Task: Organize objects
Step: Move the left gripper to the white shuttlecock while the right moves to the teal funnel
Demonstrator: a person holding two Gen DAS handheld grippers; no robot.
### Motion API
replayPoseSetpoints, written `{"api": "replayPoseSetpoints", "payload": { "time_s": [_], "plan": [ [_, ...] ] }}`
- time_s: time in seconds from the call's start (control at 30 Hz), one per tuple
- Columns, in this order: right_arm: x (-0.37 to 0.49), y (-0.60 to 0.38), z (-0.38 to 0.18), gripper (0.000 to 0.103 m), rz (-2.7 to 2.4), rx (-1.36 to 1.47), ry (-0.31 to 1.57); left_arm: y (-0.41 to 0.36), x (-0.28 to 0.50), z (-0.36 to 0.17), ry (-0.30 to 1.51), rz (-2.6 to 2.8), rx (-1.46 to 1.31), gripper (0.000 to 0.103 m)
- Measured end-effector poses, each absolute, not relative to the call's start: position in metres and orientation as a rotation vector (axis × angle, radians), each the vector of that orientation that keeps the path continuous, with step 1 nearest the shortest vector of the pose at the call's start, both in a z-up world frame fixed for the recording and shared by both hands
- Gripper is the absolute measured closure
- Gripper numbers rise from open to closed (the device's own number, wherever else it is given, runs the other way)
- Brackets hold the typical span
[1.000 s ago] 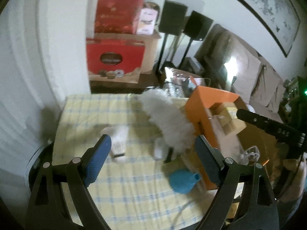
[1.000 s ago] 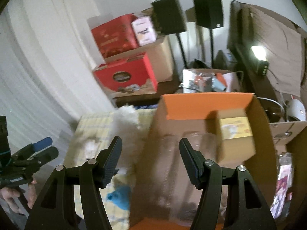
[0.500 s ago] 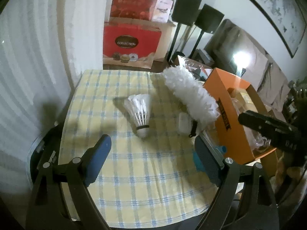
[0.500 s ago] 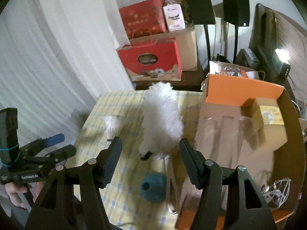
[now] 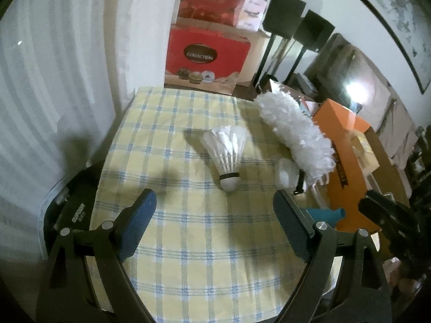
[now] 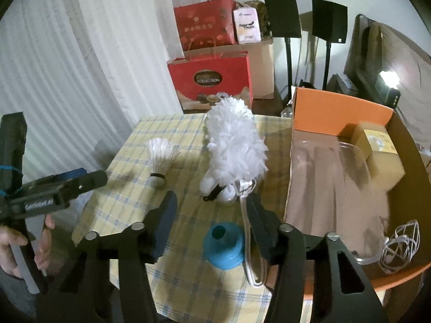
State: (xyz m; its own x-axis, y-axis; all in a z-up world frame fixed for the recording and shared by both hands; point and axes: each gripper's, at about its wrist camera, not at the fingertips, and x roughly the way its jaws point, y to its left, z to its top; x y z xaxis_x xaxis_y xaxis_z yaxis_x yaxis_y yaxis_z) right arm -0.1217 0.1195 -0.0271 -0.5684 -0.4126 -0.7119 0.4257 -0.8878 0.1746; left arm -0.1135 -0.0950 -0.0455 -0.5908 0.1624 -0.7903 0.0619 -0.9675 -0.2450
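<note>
At the far left of the right wrist view we note the left gripper (image 6: 89, 179), held in a person's hand (image 6: 16, 245) off the left edge of the desk (image 5: 167, 263). In its own view its fingers (image 5: 137, 223) stand wide apart above the yellow-and-blue checked cloth, nothing between them.

On the cloth, left of centre, lies a white shuttlecock (image 5: 227, 153), cork end towards us, feathers pointing away. To its right a white fluffy duster (image 6: 234, 145) lies along the desk, its clear looped handle (image 6: 252, 247) running towards the near edge; a small white round object (image 5: 287, 172) touches its near end.

The right gripper (image 6: 211, 226) hovers over the near part of the desk. Its fingers (image 6: 164, 223) have just been closing and stand at a middling gap, with a blue funnel-like object (image 6: 223, 245) on the cloth in the gap between them; the fingers do not press on it.

At the right edge of the desk stands an open orange box (image 6: 339, 110). Inside we see a clear plastic container (image 6: 328, 185), a small tan carton (image 6: 377, 153) in the far right corner and a coiled white cable (image 6: 398, 245) at the near right.
</note>
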Motion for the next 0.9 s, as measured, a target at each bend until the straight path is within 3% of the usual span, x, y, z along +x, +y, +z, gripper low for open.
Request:
{"api": "replayPoseSetpoints", "payload": {
  "time_s": [0.2,0.53,0.9],
  "plan": [
    [-0.106,0.125,-0.038,0.061,-2.448,1.083,-0.041,-0.096,-0.12,-0.056,-0.382,2.736,-1.41,0.016],
    [-0.094,0.119,-0.055,0.068,-2.518,1.064,0.011,-0.095,-0.128,-0.066,-0.367,2.749,-1.418,0.016],
    [-0.087,0.101,-0.071,0.069,-2.61,1.065,0.022,-0.094,-0.14,-0.076,-0.361,2.756,-1.442,0.016]
  ]
}}
